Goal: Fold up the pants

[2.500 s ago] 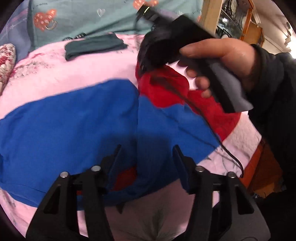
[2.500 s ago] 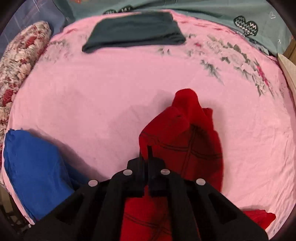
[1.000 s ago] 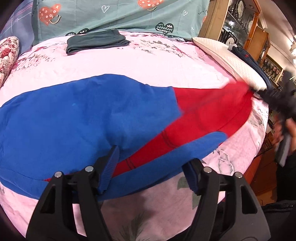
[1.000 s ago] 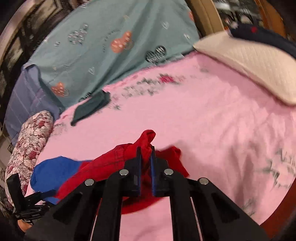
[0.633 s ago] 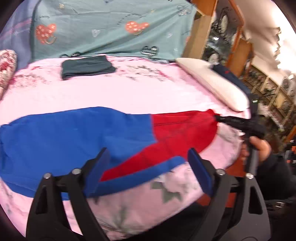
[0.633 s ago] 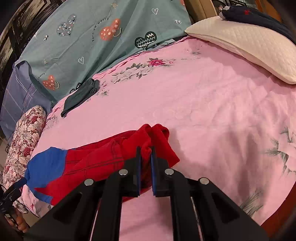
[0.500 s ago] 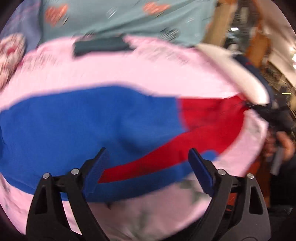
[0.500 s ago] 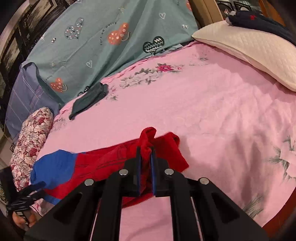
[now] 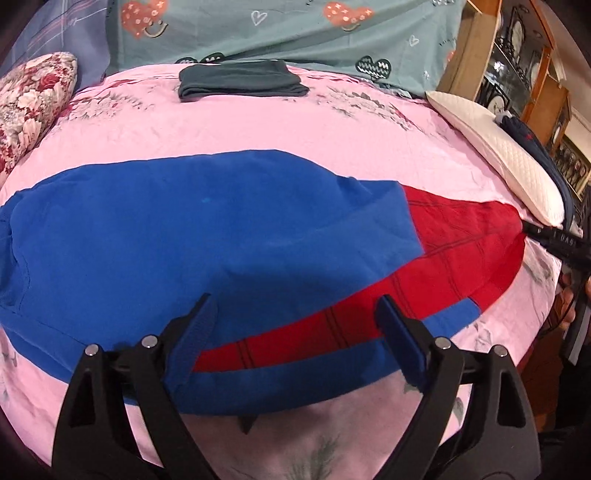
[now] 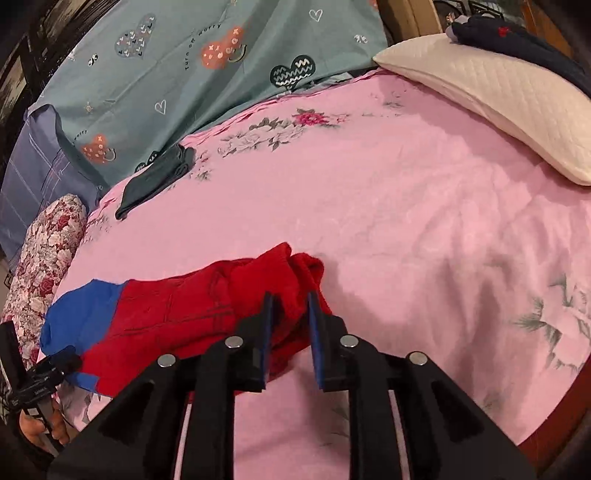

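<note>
Blue pants (image 9: 184,240) with red lower legs (image 9: 461,240) lie stretched across the pink bed sheet (image 9: 258,125). My left gripper (image 9: 295,306) hovers over their near blue edge. Its jaws are wide and still opening, and nothing is pinched between them. In the right wrist view the red cuff end (image 10: 288,269) lies bunched on the sheet. My right gripper (image 10: 290,299) sits right at it, jaws opening, with red cloth in the narrow gap but the pads off it. Each gripper also shows in the other's view: the right gripper (image 9: 554,240) and the left gripper (image 10: 40,373).
A folded dark green garment (image 9: 240,79) lies at the far side of the bed. A floral pillow (image 9: 29,107) is at the left. At the right, a white pillow (image 10: 480,92) carries a navy garment (image 10: 517,37). A teal heart-print sheet (image 9: 295,29) hangs behind, beside a wooden cabinet (image 9: 517,55).
My right gripper's jaws have parted from the red cuff, which now rests on the sheet. My left gripper's jaws have spread wider over the blue edge.
</note>
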Motion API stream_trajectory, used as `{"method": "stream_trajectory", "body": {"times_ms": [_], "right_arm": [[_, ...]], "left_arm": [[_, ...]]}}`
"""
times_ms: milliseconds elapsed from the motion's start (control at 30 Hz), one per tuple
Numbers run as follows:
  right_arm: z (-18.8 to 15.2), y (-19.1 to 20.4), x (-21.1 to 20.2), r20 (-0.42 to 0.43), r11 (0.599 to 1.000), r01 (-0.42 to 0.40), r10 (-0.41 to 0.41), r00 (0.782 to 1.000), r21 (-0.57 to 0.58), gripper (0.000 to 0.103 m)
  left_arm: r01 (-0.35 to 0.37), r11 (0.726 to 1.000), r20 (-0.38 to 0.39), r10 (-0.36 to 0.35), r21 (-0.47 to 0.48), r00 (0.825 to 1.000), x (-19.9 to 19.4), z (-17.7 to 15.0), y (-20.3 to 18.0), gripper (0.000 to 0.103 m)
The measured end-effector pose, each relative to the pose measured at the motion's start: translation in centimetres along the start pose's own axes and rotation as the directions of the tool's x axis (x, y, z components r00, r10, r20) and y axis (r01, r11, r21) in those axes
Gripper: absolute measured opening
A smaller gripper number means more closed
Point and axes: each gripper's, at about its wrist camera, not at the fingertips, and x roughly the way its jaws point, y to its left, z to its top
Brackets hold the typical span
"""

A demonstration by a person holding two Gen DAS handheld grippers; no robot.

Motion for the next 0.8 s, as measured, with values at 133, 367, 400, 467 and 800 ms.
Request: {"method": "stream_trajectory", "body": {"times_ms": [133, 367, 400, 467, 800], "right_arm": [[1.5, 1.2, -2.7, 0.073, 0.994, 0.104, -0.101, 0.992, -0.039, 0.019], [2.3, 8.2, -1.6, -0.018, 0.978, -0.145, 0.144, 0.989, -0.152, 0.024], [2.0, 8.5, 0.0, -0.073, 0.982, -0.111, 0.100, 0.992, -0.151, 0.023], [1.0, 7.3, 3.4, -0.199, 0.993, -0.022, -0.002, 0.980, -0.117, 0.020], [-0.1, 11.2, 0.0, -0.182, 0.963, -0.121, 0.078, 0.980, -0.240, 0.022]], "left_arm": [[0.070, 0.995, -0.012, -0.069, 0.071, 0.998, -1.3, -0.8, -1.4, 0.089], [0.077, 0.986, -0.051, -0.070, 0.145, 0.996, -1.0, -2.0, -3.0, 0.091], [0.080, 0.986, -0.052, -0.073, 0.149, 0.996, -1.2, -2.1, -3.0, 0.091], [0.092, 0.984, -0.054, -0.085, 0.154, 0.995, -1.4, -2.3, -2.8, 0.091], [0.092, 0.992, 0.006, -0.092, 0.089, 0.996, -2.8, -1.1, -0.8, 0.091]]}}
